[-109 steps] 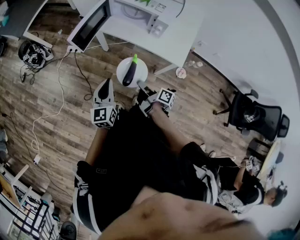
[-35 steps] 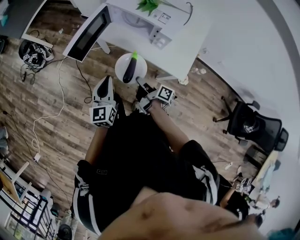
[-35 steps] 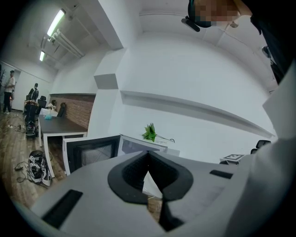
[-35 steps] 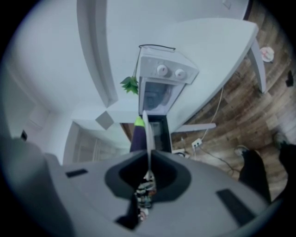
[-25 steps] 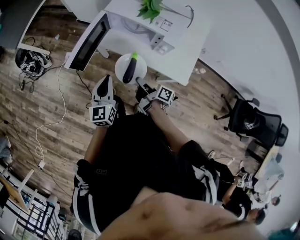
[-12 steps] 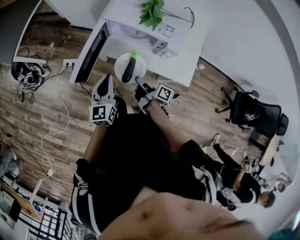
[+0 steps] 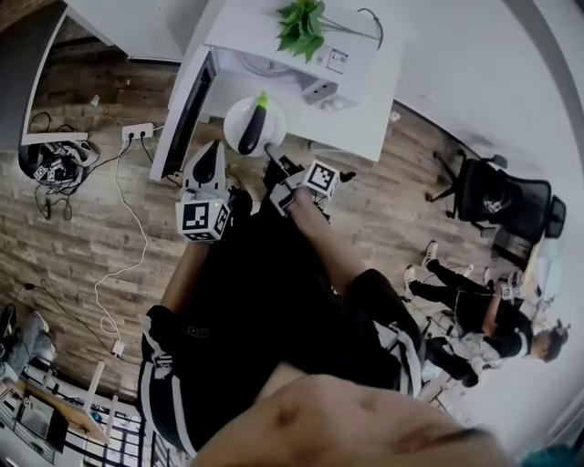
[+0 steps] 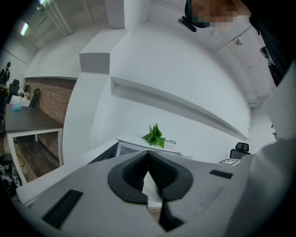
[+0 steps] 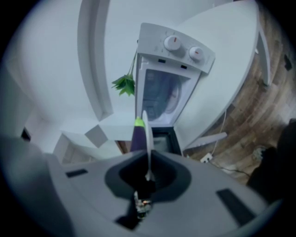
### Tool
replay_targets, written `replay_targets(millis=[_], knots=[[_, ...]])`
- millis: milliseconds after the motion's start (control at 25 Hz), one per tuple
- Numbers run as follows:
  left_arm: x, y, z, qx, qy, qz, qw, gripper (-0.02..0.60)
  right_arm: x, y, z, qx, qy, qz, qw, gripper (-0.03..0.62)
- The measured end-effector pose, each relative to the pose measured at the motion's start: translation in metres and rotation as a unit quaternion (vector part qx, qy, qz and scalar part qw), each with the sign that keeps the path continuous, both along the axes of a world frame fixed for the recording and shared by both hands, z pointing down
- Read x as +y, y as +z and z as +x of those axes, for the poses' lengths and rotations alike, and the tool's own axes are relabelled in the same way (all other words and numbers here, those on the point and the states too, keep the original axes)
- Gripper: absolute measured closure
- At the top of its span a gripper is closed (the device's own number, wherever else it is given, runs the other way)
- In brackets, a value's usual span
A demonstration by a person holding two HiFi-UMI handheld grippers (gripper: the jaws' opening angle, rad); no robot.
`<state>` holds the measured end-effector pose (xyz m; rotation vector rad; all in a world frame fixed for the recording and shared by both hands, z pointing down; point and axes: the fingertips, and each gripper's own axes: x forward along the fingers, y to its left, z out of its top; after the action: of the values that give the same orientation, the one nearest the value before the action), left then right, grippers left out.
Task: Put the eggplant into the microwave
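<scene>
A dark purple eggplant (image 7: pixel 253 129) with a green stem lies on a white plate (image 7: pixel 239 114). My right gripper (image 7: pixel 271 150) is shut on the plate's near rim and holds it in the air just in front of the white microwave (image 7: pixel 301 68). The microwave's dark door (image 7: pixel 182 105) hangs open to the left. In the right gripper view the plate (image 9: pixel 147 134) shows edge-on between the jaws, with the eggplant (image 9: pixel 137 135) beside it and the microwave's open cavity (image 9: pixel 162 97) beyond. My left gripper (image 7: pixel 208 157) is shut and empty, left of the plate and near the door.
The microwave stands on a white table (image 7: pixel 383 82) with a green plant (image 7: pixel 301 23) on top of it. A power strip and cables (image 7: pixel 137 133) lie on the wooden floor to the left. An office chair (image 7: pixel 497 196) and a seated person (image 7: pixel 474 306) are at the right.
Both grippers and the plate with the eggplant have moved toward the microwave. The table and open door now sit much closer to the plate. The grip on the plate is unchanged.
</scene>
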<state>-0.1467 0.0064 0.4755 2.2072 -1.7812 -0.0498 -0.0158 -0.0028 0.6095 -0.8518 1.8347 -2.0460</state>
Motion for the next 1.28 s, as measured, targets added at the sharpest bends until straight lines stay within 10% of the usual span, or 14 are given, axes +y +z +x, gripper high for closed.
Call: replay_targets(millis=[1280], knots=[[-0.069,0.015,0.016,-0.017,0.046,0.003,0.9988,0.549,-0.053,0.044,-0.007,0.004,0.057,-0.013,0.998,0.554]])
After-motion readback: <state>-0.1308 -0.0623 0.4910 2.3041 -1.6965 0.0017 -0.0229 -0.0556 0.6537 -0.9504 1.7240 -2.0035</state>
